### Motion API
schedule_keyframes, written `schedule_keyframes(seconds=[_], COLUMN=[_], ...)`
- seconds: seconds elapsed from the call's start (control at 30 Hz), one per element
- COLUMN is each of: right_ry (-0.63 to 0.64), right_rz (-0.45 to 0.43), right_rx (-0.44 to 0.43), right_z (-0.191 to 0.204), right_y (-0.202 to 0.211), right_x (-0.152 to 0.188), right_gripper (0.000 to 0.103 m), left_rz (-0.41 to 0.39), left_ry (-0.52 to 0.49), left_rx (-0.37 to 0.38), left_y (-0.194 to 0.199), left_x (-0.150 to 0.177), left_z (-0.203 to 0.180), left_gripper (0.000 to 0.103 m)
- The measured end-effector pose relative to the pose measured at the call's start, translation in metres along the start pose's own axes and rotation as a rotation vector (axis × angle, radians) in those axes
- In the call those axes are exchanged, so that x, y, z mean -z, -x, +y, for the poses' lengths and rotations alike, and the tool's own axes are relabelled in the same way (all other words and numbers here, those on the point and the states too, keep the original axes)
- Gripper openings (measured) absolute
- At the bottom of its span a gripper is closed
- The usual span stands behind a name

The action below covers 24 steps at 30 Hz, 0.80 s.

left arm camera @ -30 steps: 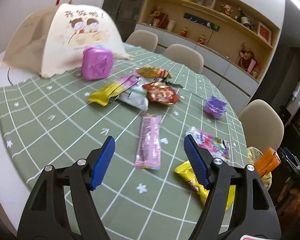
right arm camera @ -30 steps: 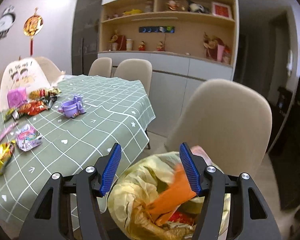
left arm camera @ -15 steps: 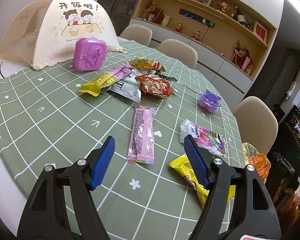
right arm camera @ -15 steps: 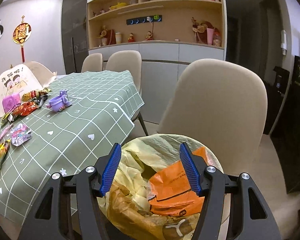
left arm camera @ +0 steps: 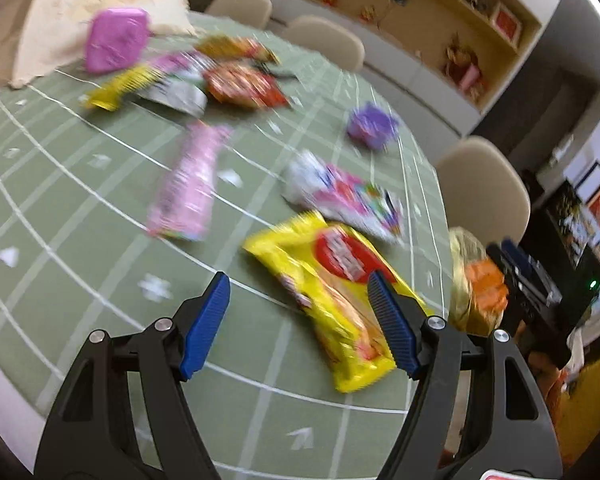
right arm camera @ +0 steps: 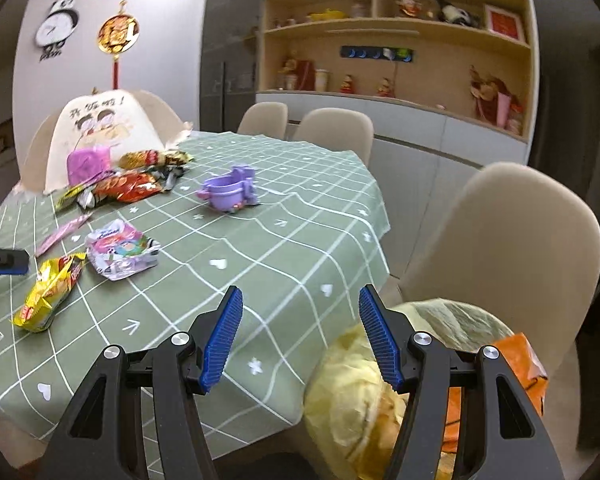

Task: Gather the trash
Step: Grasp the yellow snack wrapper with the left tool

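Snack wrappers lie scattered on a green checked tablecloth (left arm camera: 80, 240). My left gripper (left arm camera: 300, 316) hangs open just above a yellow snack packet (left arm camera: 332, 280), whose near end lies between the blue pads without touching them. Beyond it are a pink-and-white wrapper (left arm camera: 348, 196) and a long pink wrapper (left arm camera: 188, 188). My right gripper (right arm camera: 300, 332) is open and empty at the table's corner, beside a yellow trash bag (right arm camera: 360, 392) holding an orange wrapper (right arm camera: 524, 364). The yellow packet (right arm camera: 48, 292) and the left gripper's tip (right arm camera: 4, 260) show at far left in the right wrist view.
A heap of wrappers (left arm camera: 220, 76), a pink box (left arm camera: 116, 40) and a cream food cover (left arm camera: 80, 8) sit at the far side. A purple toy (right arm camera: 232, 192) stands mid-table. Beige chairs (right arm camera: 512, 248) ring the table; the trash bag (left arm camera: 472, 284) hangs off its right edge.
My left gripper moved forward and down over the yellow packet. My right gripper swung from above the trash bag leftward toward the table corner. Both stayed open.
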State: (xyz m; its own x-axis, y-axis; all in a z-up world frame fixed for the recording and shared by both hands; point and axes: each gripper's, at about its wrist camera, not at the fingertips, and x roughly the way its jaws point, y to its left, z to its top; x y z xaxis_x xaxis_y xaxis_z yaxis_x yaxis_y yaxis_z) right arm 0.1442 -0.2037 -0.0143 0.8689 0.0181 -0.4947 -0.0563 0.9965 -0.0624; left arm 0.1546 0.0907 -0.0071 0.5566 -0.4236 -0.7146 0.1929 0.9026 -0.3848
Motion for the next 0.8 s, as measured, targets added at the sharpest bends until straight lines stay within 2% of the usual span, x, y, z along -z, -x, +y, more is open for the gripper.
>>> schedule_keyframes(seconds=[0.03, 0.1, 0.27, 0.3, 0.33, 0.4, 0.5, 0.63, 0.73, 0.8], right_ry=[0.003, 0.001, -0.016, -0.019, -0.025, -0.034, -0.029, 0.014, 0.033, 0.055], right_rz=[-0.003, -0.01, -0.021, -0.023, -0.024, -0.026, -0.028, 0.001, 0.044, 0.06], right_rx=[0.0, 0.005, 0.012, 0.01, 0.003, -0.019, -0.066, -0.145, -0.235, -0.266], right_z=[0.002, 0.001, -0.004, -0.004, -0.004, -0.002, 0.007, 0.027, 0.046, 0.059], right_y=[0.0, 0.003, 0.005, 0.006, 0.006, 0.007, 0.007, 0.0, -0.015, -0.025], right_x=[0.0, 0.001, 0.001, 0.001, 0.0, -0.002, -0.006, -0.012, -0.019, -0.023], right_gripper=[0.057, 0.057, 0.057, 0.057, 0.057, 0.057, 0.057, 0.057, 0.057, 0.057], left_rz=[0.01, -0.004, 0.022, 0.027, 0.027, 0.026, 0.011, -0.049, -0.086, -0.12], left_ry=[-0.018, -0.07, -0.152, -0.174, -0.195, -0.219, -0.191, -0.163, -0.116, -0.087], left_rx=[-0.026, -0.126, -0.214, -0.223, -0.234, -0.24, -0.173, -0.164, -0.156, -0.151], left_y=[-0.006, -0.015, -0.034, -0.036, -0.036, -0.035, -0.027, -0.009, 0.006, 0.015], left_x=[0.001, 0.001, -0.001, -0.001, 0.0, 0.002, 0.003, 0.0, -0.007, -0.014], left_z=[-0.009, -0.027, -0.049, -0.051, -0.053, -0.053, -0.044, -0.029, -0.008, 0.004], left_gripper=[0.068, 0.068, 0.067, 0.058, 0.043, 0.024, 0.017, 0.011, 0.011, 0.011])
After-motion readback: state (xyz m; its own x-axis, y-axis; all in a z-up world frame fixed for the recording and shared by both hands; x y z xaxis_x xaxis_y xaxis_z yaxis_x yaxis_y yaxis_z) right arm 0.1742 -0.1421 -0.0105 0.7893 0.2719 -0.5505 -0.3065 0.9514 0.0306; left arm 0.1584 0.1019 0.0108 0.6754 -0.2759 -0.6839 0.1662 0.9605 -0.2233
